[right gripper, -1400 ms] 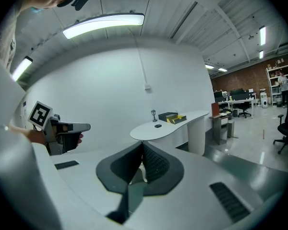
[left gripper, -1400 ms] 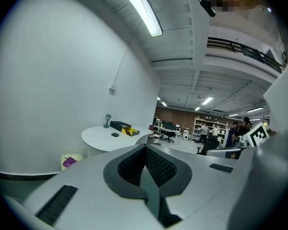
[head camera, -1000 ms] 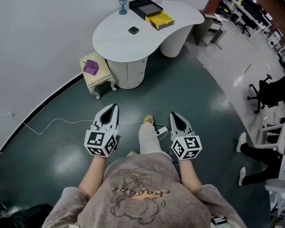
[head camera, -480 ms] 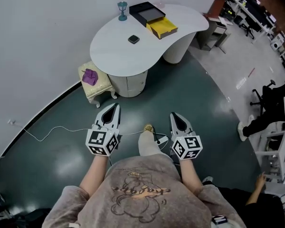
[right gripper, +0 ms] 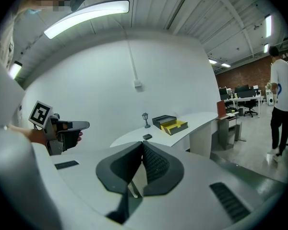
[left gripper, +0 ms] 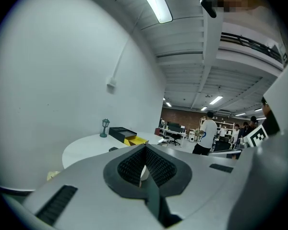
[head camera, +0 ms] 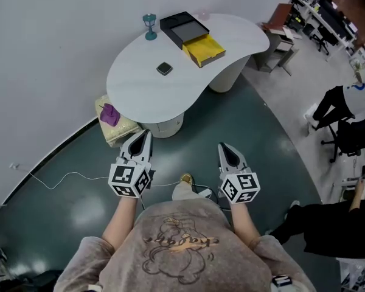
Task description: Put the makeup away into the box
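A small dark makeup compact [head camera: 164,69] lies on the white curved table [head camera: 140,99]. Behind it stands the black box [head camera: 184,28] with a yellow tray [head camera: 204,49] slid out of it. Both grippers are held out over the dark floor, short of the table. My left gripper [head camera: 145,133] is shut and holds nothing; its tip points at the table's near edge. My right gripper [head camera: 224,146], level with it to the right, has its jaws together and is also empty. The right gripper view shows the compact [right gripper: 147,137] and the box [right gripper: 164,120] far ahead.
A teal lamp-shaped ornament [head camera: 149,26] stands left of the box. A cream stool [head camera: 117,128] carrying a purple object [head camera: 109,113] sits at the table's left foot. A white cable [head camera: 67,178] runs across the floor. People and office chairs [head camera: 347,135] are at the right.
The table, the stool and the box have drawn nearer as the person walks toward them. Both grippers stay shut and side by side, held the same way.
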`<act>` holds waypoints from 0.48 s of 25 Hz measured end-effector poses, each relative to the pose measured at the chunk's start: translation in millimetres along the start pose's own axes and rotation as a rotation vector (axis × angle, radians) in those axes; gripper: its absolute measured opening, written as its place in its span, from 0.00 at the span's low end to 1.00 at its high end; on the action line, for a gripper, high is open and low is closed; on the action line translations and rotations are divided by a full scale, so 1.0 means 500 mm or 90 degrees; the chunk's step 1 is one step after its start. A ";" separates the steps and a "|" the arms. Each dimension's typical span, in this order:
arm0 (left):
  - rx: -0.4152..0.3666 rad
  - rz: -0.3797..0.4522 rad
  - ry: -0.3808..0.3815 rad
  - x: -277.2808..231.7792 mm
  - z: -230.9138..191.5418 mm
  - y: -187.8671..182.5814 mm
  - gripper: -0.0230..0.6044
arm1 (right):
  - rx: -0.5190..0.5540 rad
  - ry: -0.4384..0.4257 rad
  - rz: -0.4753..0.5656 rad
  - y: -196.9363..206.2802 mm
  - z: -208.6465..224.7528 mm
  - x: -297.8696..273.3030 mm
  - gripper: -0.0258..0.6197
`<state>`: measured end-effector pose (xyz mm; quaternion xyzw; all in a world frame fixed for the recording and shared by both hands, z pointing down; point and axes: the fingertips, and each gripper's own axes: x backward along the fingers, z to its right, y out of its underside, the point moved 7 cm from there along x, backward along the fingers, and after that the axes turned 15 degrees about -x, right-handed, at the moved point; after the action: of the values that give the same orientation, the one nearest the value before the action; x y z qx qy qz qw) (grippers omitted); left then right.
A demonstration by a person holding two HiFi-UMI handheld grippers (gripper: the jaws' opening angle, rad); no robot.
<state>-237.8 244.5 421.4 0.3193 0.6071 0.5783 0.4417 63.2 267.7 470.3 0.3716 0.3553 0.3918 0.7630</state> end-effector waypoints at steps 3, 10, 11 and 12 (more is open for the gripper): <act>0.002 0.001 -0.010 -0.062 -0.009 -0.014 0.06 | 0.002 -0.010 0.002 -0.040 0.033 -0.047 0.04; 0.000 0.010 -0.035 -0.168 -0.016 -0.030 0.06 | -0.005 -0.027 0.003 -0.096 0.114 -0.125 0.04; 0.003 0.009 -0.039 -0.178 -0.018 -0.032 0.06 | -0.004 -0.032 0.001 -0.102 0.120 -0.135 0.04; 0.003 0.008 -0.042 -0.186 -0.020 -0.034 0.06 | -0.003 -0.036 -0.001 -0.107 0.125 -0.145 0.04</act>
<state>-207.0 154.7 419.7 0.3432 0.5917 0.5684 0.4572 101.2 165.0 472.5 0.3805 0.3328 0.3811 0.7741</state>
